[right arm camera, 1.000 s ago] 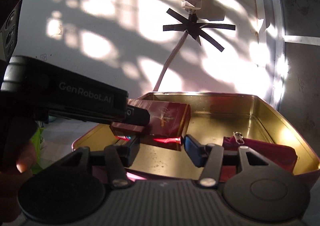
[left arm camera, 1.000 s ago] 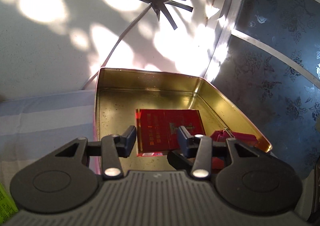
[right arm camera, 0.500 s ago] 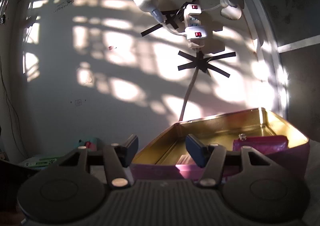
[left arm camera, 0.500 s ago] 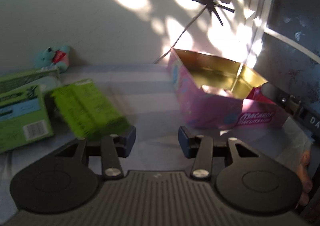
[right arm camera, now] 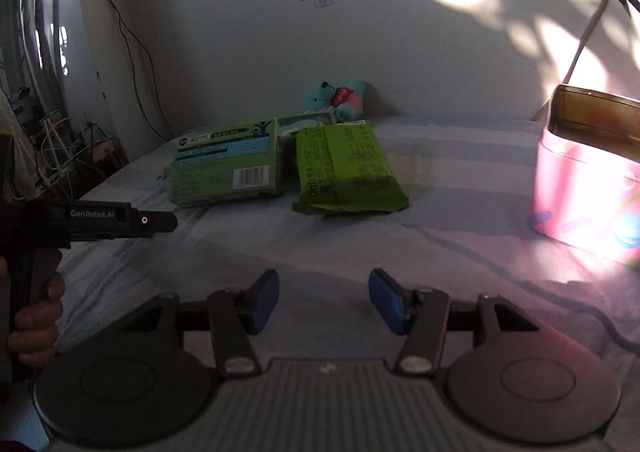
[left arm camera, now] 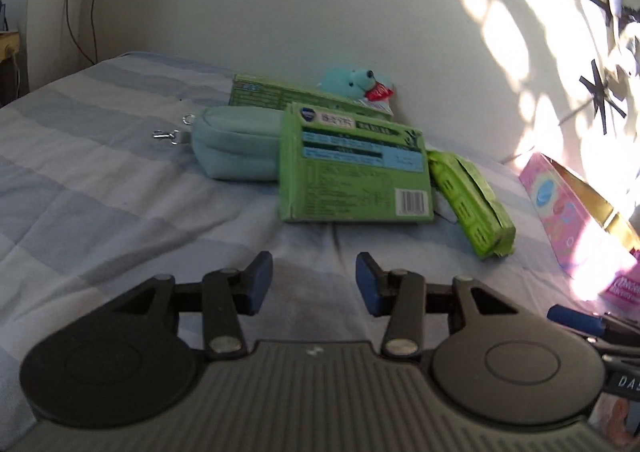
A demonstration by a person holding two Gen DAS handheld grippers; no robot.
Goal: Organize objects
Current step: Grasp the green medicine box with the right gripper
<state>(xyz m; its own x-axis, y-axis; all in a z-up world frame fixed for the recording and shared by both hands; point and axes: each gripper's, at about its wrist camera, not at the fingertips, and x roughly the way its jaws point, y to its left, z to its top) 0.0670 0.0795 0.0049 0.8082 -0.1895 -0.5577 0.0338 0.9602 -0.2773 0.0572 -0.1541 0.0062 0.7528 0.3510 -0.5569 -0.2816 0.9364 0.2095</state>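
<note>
My left gripper (left arm camera: 314, 278) was empty, jaws apart. My right gripper (right arm camera: 323, 302) was empty too, its jaws just narrowing. Green box (left arm camera: 354, 165) lay ahead.

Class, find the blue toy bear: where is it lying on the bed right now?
The toy bear lies at the far edge of the bed against the wall, just behind the green boxes, left of the pink tin.

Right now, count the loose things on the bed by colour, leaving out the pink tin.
Green: 3, two boxes and a packet
Pale blue-green: 2, a pouch and a toy bear
Total: 5
</note>
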